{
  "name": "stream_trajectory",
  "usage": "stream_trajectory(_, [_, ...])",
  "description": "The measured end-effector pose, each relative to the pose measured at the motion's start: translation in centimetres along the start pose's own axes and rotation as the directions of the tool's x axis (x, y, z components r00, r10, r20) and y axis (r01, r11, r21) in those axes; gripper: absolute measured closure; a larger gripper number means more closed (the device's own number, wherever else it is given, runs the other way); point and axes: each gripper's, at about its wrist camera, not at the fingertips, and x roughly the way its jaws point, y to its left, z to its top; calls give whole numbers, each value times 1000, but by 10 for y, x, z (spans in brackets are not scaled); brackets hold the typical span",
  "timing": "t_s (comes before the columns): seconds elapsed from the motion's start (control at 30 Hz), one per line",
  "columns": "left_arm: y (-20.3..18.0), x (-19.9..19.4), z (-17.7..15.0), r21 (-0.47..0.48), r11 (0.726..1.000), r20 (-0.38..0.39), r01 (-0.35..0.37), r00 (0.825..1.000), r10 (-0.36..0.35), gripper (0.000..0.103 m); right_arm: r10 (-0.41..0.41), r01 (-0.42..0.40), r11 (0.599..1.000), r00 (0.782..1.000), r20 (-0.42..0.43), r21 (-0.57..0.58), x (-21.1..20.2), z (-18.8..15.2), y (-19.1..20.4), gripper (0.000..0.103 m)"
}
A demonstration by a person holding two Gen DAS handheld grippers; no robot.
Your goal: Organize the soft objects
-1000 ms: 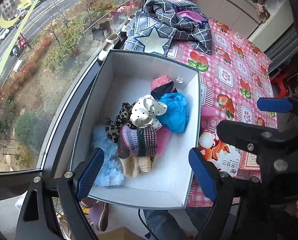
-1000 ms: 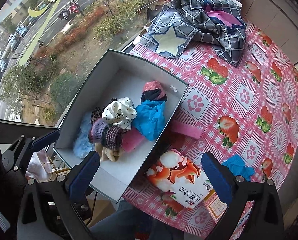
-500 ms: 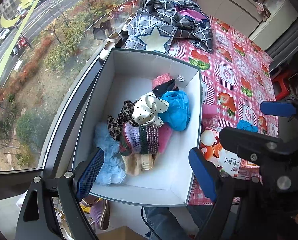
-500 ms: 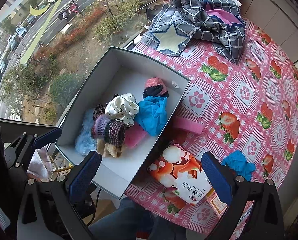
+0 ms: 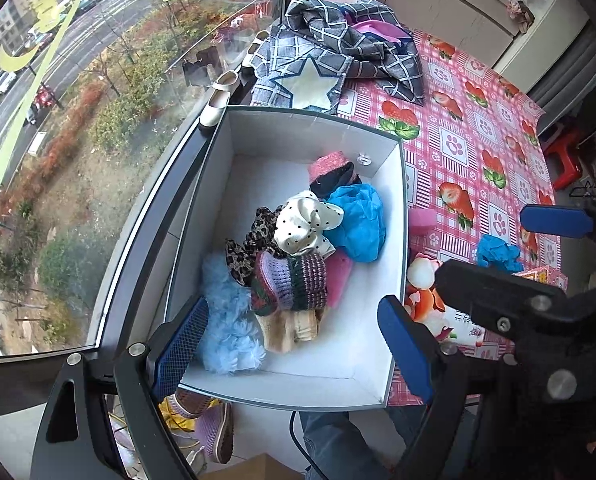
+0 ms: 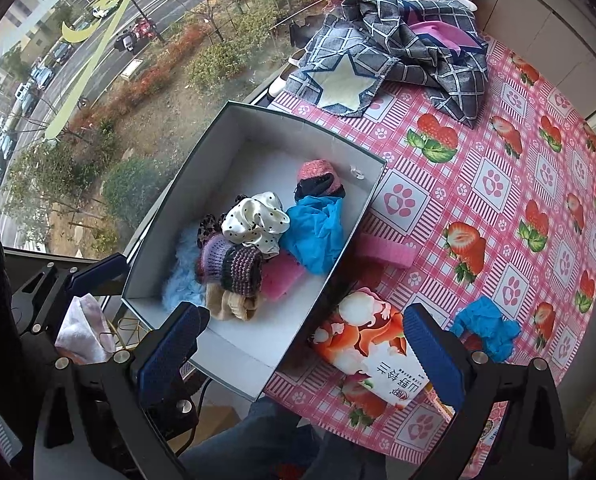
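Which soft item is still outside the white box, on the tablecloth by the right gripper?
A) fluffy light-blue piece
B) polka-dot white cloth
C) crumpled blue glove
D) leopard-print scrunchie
C: the crumpled blue glove lies on the tablecloth beside the open right gripper, while the other three sit inside the white box.

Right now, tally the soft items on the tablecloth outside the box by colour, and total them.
Blue: 1, the crumpled blue cloth
Pink: 1, the pink sponge beside the white box
Grey checked: 1, the star-patch garment
Total: 3
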Motion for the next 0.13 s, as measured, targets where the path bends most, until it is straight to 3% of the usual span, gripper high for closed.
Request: stream_trajectory(0.13, [6,-2,-1,-18,999,3,30,1000,-30,14,0,0,1000,1000,3,1,-1,0,1,1])
